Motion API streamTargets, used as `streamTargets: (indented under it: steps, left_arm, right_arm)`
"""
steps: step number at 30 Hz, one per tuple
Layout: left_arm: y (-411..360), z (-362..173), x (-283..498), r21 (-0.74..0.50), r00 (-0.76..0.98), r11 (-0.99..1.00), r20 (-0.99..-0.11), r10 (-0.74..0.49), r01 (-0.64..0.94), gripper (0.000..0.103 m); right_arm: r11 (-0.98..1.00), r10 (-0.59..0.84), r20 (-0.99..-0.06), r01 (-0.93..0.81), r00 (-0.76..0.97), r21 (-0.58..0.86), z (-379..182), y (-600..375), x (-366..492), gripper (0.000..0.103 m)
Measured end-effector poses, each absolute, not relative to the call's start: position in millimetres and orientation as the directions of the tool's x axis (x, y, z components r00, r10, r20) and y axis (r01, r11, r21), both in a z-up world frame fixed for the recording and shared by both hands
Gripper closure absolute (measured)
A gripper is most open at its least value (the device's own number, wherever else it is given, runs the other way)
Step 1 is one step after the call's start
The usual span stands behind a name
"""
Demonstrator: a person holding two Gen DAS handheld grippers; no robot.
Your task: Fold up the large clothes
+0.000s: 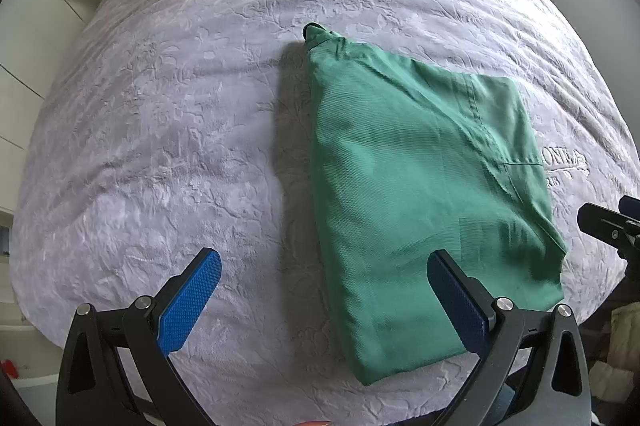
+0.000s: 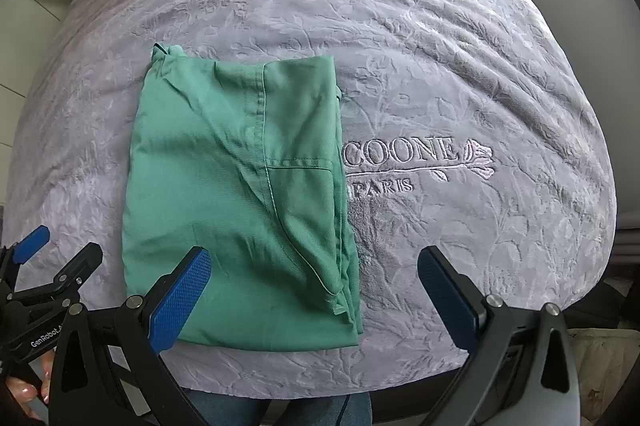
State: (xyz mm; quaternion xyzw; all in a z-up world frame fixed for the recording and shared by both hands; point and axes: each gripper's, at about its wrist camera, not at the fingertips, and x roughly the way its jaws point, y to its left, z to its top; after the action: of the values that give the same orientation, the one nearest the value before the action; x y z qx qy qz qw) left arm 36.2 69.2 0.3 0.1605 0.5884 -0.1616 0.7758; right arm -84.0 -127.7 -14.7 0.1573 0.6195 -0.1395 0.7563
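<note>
While both jaws gape wide, green garment (image 2: 236, 193) folded rectangular, seams creased, on lilac bedspread (image 2: 440, 65)

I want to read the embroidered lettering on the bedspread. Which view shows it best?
The right wrist view: the embroidered lettering lies in the open beside the folded green garment, reading "COONE" above "PARIS", its start hidden under the garment. The left wrist view shows only a distorted fragment at the garment's right edge.
</note>
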Motion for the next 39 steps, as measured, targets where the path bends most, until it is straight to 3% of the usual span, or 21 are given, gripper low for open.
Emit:
streamTargets:
  steps: [39]
  left_arm:
    - [69.0,1.1,33.2,0.055,0.246,0.904,-0.968,-0.056,0.423,0.0]
  right_arm:
    - [0.911,-0.015,-0.981,0.407,0.193,0.066,-14.9,-125.1,-85.2,0.0]
